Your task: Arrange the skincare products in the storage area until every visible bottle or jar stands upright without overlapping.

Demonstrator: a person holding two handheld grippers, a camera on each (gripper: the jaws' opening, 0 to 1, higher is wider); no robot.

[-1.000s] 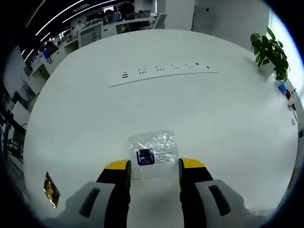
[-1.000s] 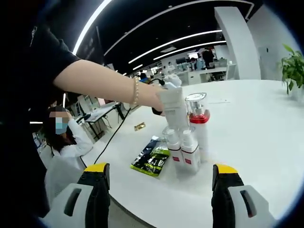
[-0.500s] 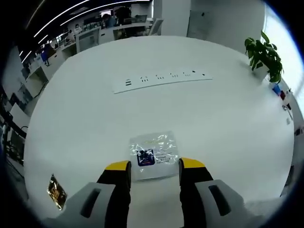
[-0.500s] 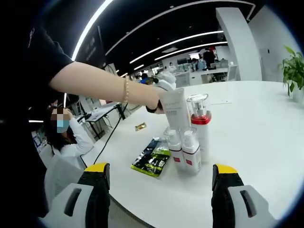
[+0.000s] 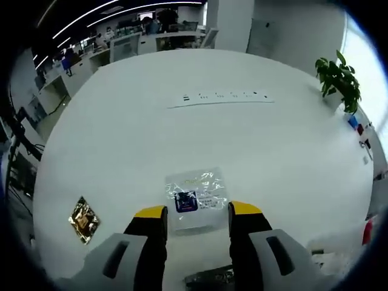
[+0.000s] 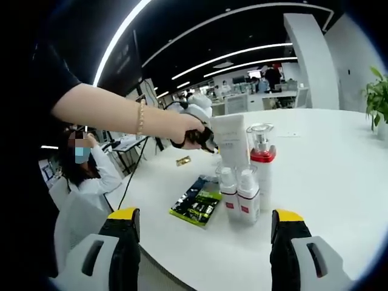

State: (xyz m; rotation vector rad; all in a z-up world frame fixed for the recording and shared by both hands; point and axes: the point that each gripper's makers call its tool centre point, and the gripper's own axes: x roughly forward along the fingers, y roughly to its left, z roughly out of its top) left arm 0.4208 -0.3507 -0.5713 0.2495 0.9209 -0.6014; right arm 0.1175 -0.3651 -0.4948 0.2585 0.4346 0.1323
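Right gripper (image 6: 206,242): jaws wide apart, nothing between. Left gripper (image 5: 197,230) jaws apart over a clear sachet (image 5: 195,195) (gold packet (image 5: 83,219) at 9 o'clock). Two small bottles (image 6: 240,194) upright.

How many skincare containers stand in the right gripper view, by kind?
Small bottles with red labels: 2
Tall pump bottle with red collar: 1
White tube: 1
Total: 4
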